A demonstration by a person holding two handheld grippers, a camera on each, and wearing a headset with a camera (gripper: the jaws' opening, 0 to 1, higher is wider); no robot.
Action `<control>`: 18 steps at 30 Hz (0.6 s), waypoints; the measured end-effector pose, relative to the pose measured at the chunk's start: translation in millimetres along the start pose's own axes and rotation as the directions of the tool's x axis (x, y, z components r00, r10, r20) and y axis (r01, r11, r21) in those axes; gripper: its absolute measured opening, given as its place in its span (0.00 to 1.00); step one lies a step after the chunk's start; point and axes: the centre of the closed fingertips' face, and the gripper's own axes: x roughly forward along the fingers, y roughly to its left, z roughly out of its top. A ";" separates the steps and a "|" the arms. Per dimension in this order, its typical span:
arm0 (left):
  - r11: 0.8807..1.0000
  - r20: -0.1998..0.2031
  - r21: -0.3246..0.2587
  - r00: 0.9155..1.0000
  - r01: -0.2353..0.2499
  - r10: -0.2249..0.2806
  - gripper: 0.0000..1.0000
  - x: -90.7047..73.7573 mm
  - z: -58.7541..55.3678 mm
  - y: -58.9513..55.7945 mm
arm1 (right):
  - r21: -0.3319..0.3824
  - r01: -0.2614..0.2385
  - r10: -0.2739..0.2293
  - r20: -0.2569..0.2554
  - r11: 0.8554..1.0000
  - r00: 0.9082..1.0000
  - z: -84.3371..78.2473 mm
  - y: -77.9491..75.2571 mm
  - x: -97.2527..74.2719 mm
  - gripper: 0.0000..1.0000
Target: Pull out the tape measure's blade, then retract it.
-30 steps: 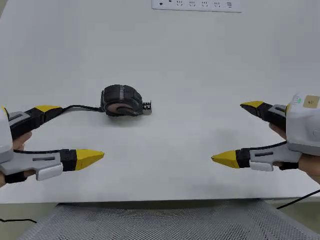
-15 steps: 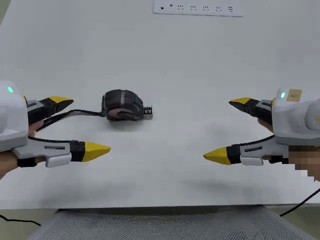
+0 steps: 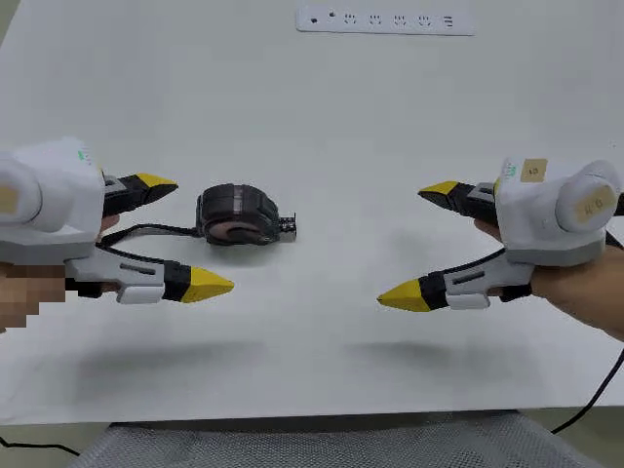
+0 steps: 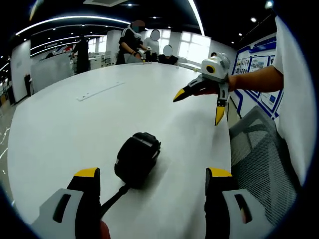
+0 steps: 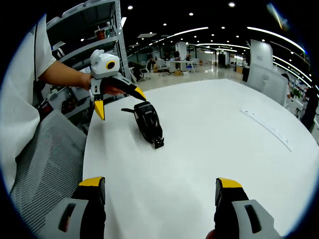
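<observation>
The tape measure [image 3: 237, 214] stands on the white table [image 3: 322, 117], left of the centre in the head view. Its long axis runs from left to right in that frame. The end with the blade hook [image 3: 287, 225] points to the right of the frame, toward the right gripper [image 3: 401, 246]. The blade is inside the case, and only the hook sticks out. A black strap [image 3: 146, 230] leaves the other end and runs to the left, toward the left gripper [image 3: 197, 232].

The left gripper is at the left of the frame, with its yellow tips just beside the left end of the tape measure. Its jaws are spread wide and grasp nothing. In the left gripper view the tape measure lies a little ahead, in the gap between the two jaws, and neither jaw touches it. The strap passes close to the farther jaw; I cannot tell if it touches.

The right gripper is at the right of the frame, well apart from the tape measure, with its tips turned toward it. Its jaws are also spread wide and grasp nothing. Both grippers are above the table, and their shadows fall on it below them.

A white power strip [image 3: 385, 19] lies at the upper edge of the head view. A mesh chair [image 3: 322, 444] shows at the bottom edge.
</observation>
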 end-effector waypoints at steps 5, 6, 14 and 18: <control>0.999 -0.020 0.030 1.000 0.022 -0.021 0.83 6.6 -0.4 2.6 | -0.012 -0.019 0.019 -0.006 1.000 1.000 2.4 -1.5 7.5 0.92; 0.999 -0.025 0.032 0.999 0.025 -0.024 0.83 8.5 -1.9 4.7 | -0.018 -0.024 0.024 -0.006 1.000 1.000 2.9 -1.4 9.9 0.92; 0.996 -0.059 0.068 0.997 0.055 -0.051 0.70 17.8 -8.4 10.2 | -0.040 -0.068 0.067 -0.022 0.997 0.998 3.8 1.1 27.9 0.91; 0.995 -0.078 0.085 0.995 0.061 -0.055 0.66 21.6 -11.2 12.6 | -0.043 -0.090 0.089 -0.022 0.995 0.996 5.9 2.1 33.8 0.91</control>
